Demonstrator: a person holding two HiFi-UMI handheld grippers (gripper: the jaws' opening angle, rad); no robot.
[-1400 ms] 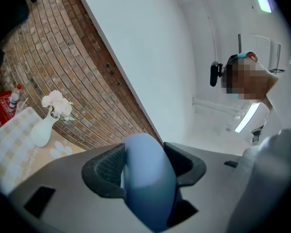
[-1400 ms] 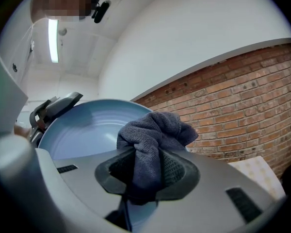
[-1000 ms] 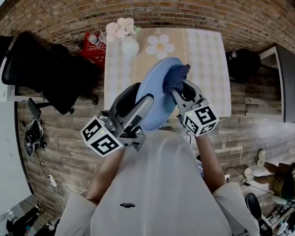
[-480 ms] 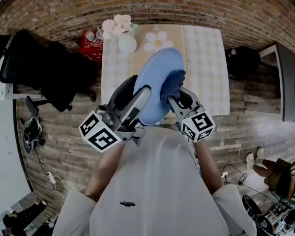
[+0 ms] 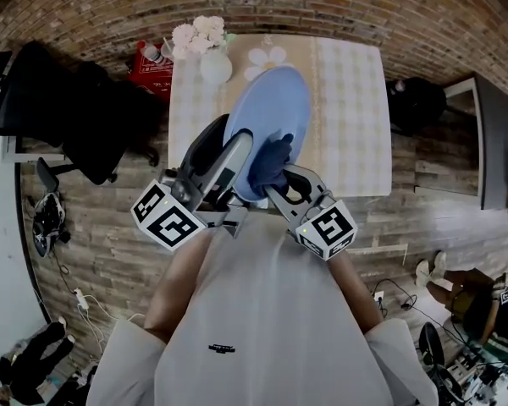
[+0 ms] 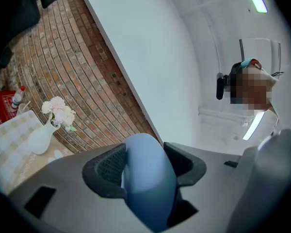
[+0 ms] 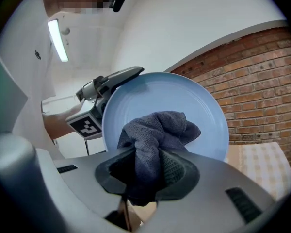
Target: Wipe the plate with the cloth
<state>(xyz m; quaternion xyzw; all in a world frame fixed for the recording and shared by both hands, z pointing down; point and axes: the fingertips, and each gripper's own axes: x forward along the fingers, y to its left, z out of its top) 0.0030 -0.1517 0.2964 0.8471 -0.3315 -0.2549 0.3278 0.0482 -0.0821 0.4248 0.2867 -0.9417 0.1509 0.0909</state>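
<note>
Your left gripper (image 5: 240, 149) holds the round pale-blue plate (image 5: 278, 108) by its near rim. The plate is up in the air over the near part of the table and tilted steeply, with its face turned toward your right side. In the left gripper view the jaws are clamped on that rim. The rim shows edge-on and fills the gap between the two black ribbed pads (image 6: 109, 164).

Your right gripper (image 5: 275, 183) has its jaws pinched tight on a bunched dark blue-grey cloth (image 5: 271, 161). In the right gripper view the cloth sticks out past the jaws in a crumpled knot and lies against the lower middle of the plate's face. The rest of the blue surface is bare around it. In the same view the left gripper appears at the plate's left rim, with its marker cube just below.

Under the plate stands the table with the pale checked covering (image 5: 351, 100). At its far left corner is a white vase of pale flowers (image 5: 212, 57). Just beside the vase lies a white daisy-shaped mat (image 5: 267, 56), partly covered by the plate's upper edge. On the wooden plank floor (image 5: 110, 252) left of the table sit a red crate (image 5: 148, 73) and a black office chair (image 5: 68, 108). A brick wall (image 5: 322, 7) runs behind the table.
</note>
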